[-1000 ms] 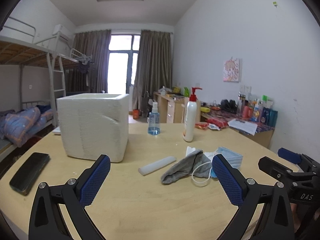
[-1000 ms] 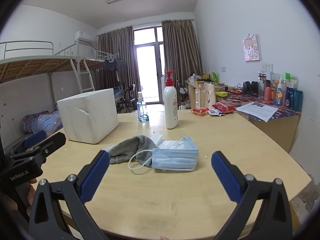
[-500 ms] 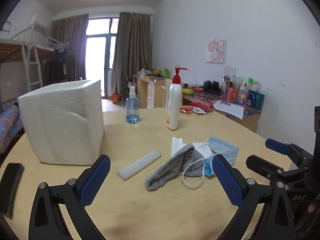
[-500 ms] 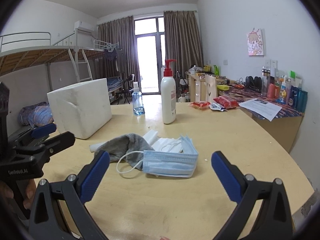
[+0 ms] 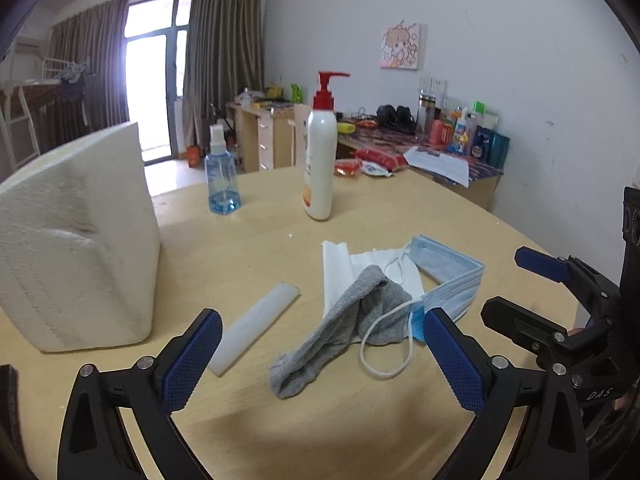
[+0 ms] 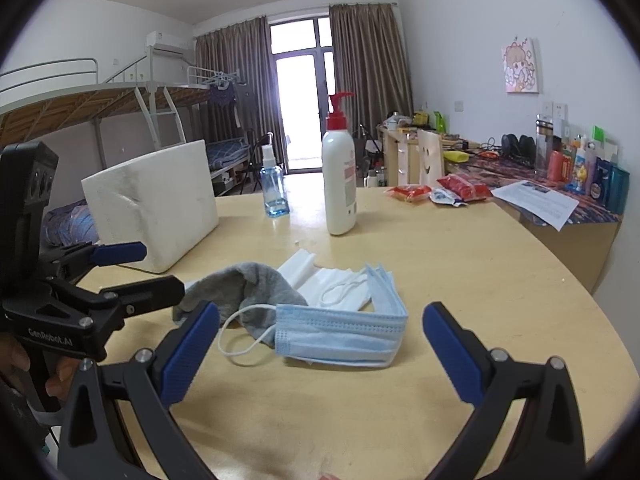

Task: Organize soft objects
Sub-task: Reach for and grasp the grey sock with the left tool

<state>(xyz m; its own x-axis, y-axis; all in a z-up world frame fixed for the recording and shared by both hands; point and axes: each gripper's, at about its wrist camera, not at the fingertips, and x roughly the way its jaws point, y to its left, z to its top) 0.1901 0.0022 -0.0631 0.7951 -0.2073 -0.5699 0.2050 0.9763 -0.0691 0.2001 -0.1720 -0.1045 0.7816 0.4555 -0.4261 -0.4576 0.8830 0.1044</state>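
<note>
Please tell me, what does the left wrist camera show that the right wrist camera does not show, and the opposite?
Only the left wrist view shows the translucent white plastic strip lying beside the white foam box, in full.

Only the right wrist view shows the metal bunk bed and the wall air conditioner.

Both show the grey sock, the blue surgical mask, the white folded tissue, the red-pump lotion bottle, the blue spray bottle and the open left gripper and right gripper.

Sock (image 5: 344,328): grey knit cloth, matt. Mask (image 6: 340,330): pleated blue nonwoven. Table (image 6: 460,280): smooth pale wood; box (image 5: 76,248): rough white foam.
</note>
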